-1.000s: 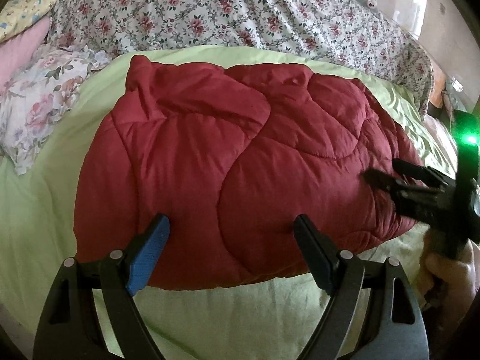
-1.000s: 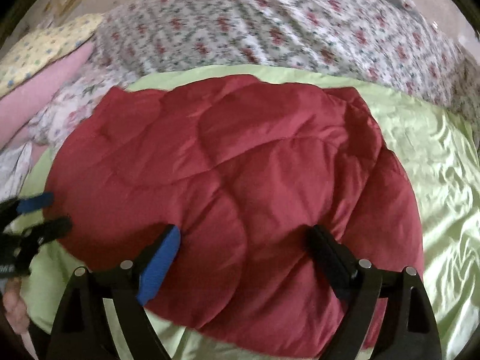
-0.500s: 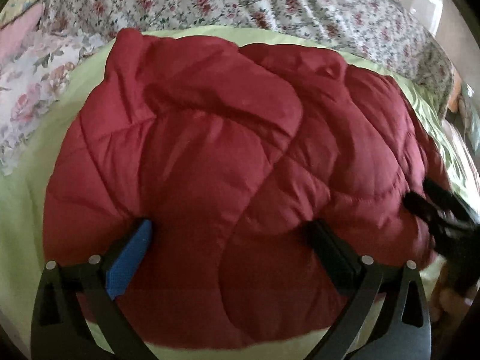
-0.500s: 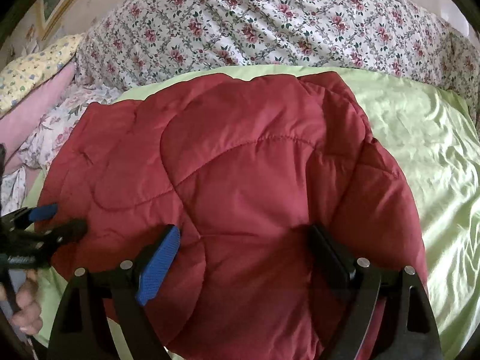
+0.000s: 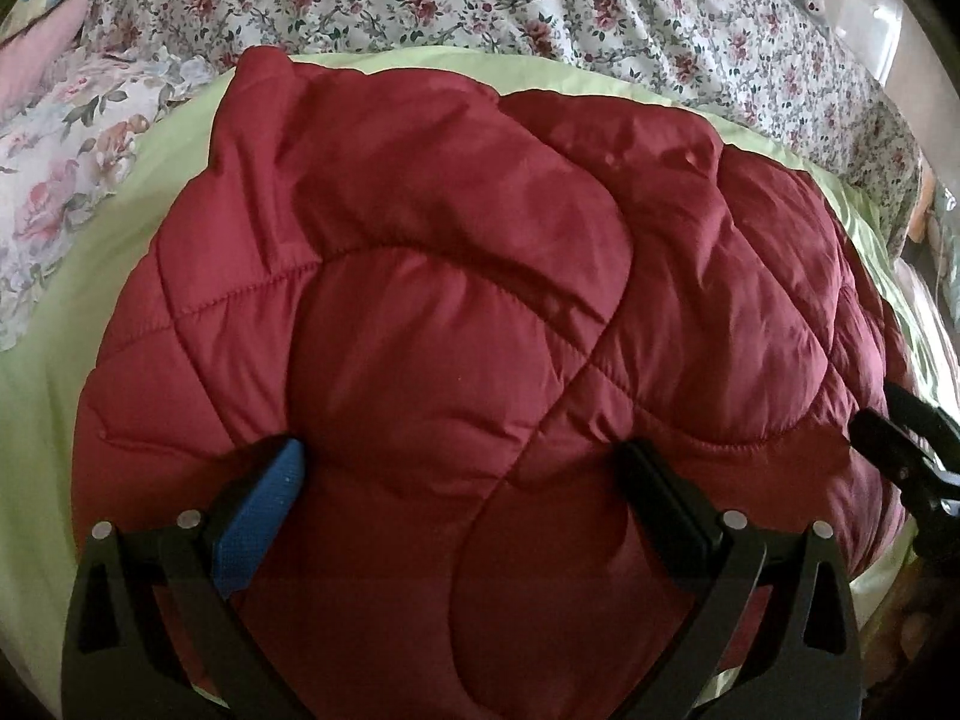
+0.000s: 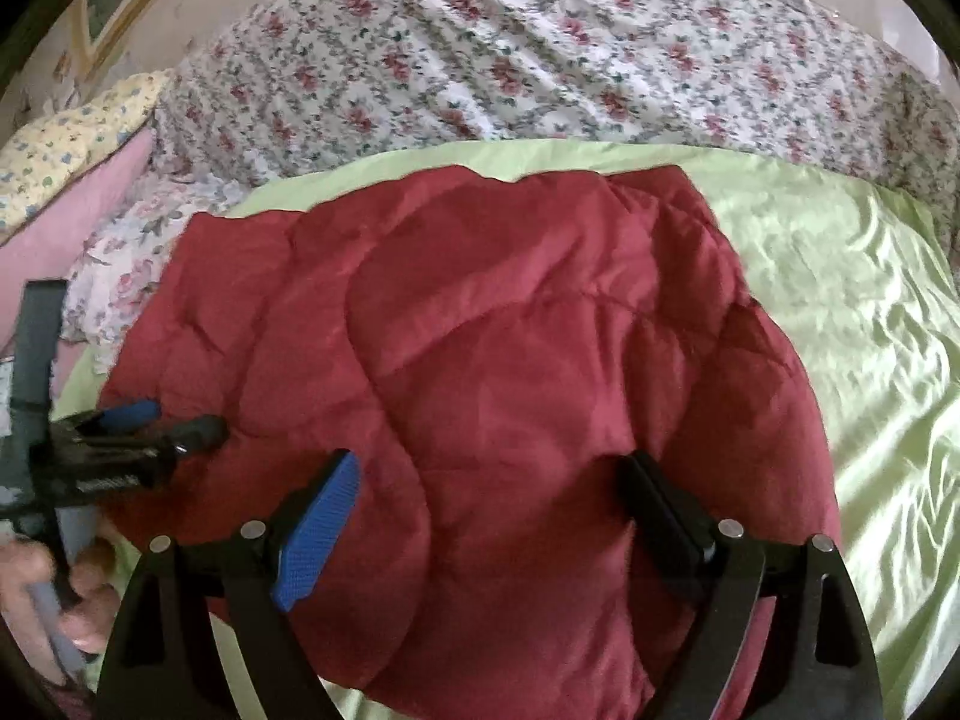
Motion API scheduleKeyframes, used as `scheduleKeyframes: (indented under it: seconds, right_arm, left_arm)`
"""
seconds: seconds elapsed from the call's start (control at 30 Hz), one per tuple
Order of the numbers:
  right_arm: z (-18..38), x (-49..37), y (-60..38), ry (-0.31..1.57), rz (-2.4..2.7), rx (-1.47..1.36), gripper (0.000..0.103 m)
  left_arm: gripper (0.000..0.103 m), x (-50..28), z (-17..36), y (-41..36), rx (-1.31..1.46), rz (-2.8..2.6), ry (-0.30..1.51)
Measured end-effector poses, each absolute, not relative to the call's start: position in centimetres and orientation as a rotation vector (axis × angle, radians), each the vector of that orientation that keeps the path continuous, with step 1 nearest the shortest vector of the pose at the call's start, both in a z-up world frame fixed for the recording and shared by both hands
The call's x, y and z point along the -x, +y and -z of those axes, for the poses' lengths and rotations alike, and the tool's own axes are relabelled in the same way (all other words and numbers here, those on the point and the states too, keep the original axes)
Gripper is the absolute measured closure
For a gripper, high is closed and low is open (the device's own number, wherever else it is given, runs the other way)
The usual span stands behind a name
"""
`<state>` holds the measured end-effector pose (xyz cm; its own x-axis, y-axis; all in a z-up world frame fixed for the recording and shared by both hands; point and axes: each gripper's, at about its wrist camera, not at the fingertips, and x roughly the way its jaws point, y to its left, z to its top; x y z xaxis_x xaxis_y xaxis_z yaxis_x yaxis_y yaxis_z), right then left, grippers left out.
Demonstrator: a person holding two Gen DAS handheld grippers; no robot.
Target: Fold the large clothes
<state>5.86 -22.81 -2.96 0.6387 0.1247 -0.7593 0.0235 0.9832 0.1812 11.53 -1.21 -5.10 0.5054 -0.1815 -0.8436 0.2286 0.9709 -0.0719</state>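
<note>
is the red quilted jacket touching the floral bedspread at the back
Apart. The right wrist view shows a strip of green sheet between the far edge of the red quilted jacket and the floral bedspread.

Dim indoor light, fisheye-bent edges, dark vignette corners, slight blur

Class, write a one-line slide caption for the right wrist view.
Open right gripper over a red quilted jacket on a green sheet.

left gripper (image 5: 462, 480): black angular frame, two triangular cut-outs, silver rivet heads
left gripper pads: one blue and textured (image 5: 258, 522), one black
right gripper (image 6: 486, 492): same black frame, silver rivets, blue pad opposite black
markings: small white lettering on the left gripper's body, unreadable
</note>
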Motion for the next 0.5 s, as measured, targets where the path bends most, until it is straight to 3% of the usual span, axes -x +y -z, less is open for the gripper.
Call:
scheduleKeyframes:
  seconds: [0.17,0.5]
  right_arm:
    - [4.3,-9.1,-23.3,0.929,-0.032,-0.158,0.007]
    - [5.5,-9.1,-24.9,0.894,0.026,-0.222,0.008]
  left_arm:
    - [0.0,-11.5,5.1,-1.1,-0.047,0.252,1.002]
    - [0.0,-13.1,3.1,0.0,-0.038,0.214,0.987]
